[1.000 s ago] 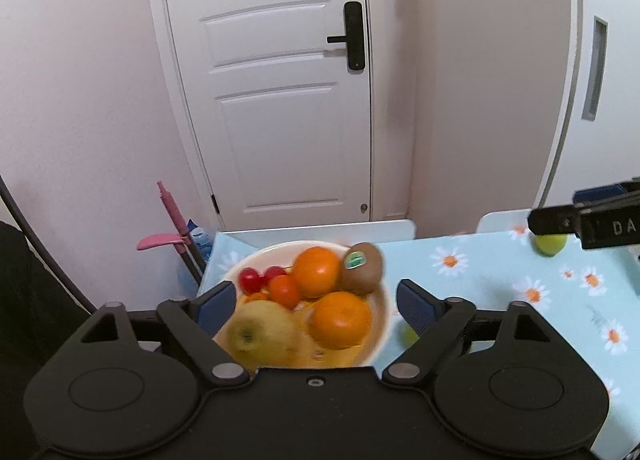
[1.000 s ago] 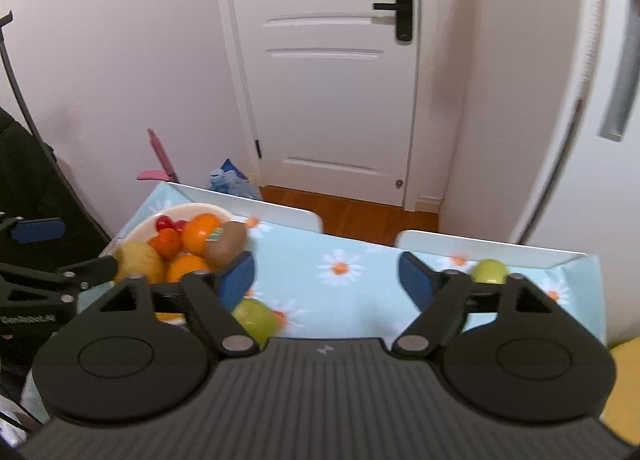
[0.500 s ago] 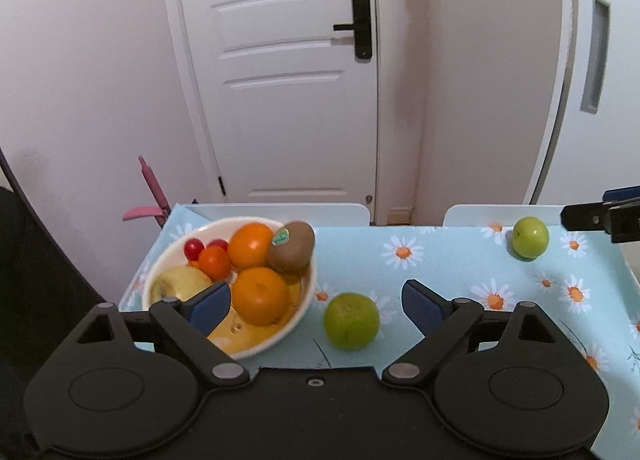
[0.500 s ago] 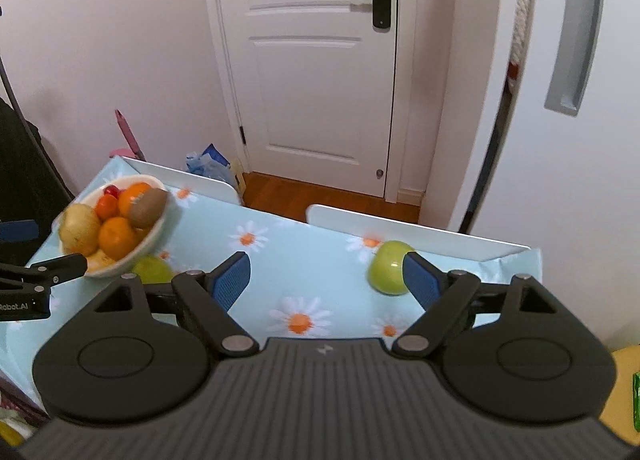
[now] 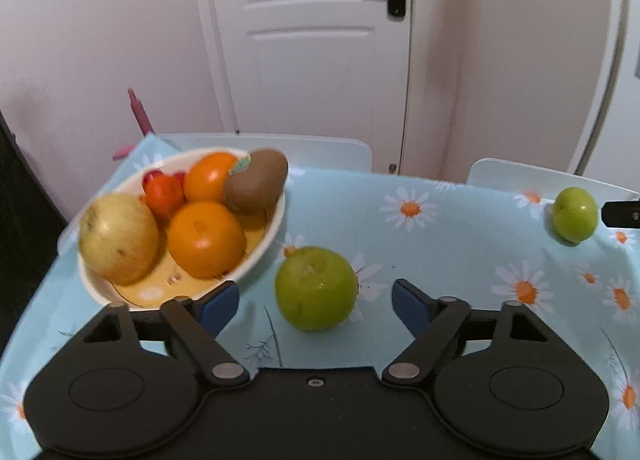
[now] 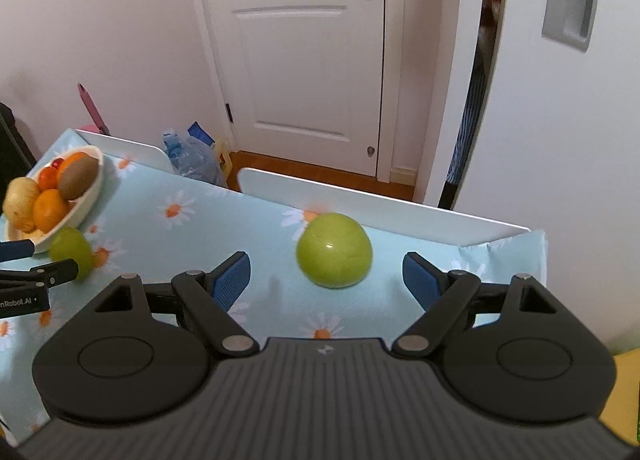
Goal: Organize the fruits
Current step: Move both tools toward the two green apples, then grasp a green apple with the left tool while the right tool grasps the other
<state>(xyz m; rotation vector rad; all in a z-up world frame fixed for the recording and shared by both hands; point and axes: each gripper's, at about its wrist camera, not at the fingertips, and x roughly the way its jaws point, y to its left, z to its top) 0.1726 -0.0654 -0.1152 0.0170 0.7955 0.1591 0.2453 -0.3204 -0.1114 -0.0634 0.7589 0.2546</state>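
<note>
Both grippers have come down closer to the bench [image 5: 460, 244] since a moment ago, and each green apple now looks bigger. Next to the bowl [image 5: 256, 256] sits one green apple [image 5: 315, 294], right between the blue pads of the left gripper [image 5: 315, 302]. Its jaws are closing but do not touch the apple. Far from the bowl, near the other edge of the bench, sits the second green apple [image 6: 334, 255]. The right gripper [image 6: 327, 280] has its jaws apart around it, not touching. Inside the bowl are two oranges [image 5: 206, 239], a kiwi [image 5: 256, 186], a yellow apple [image 5: 119, 238] and small red fruits [image 5: 163, 190].
</note>
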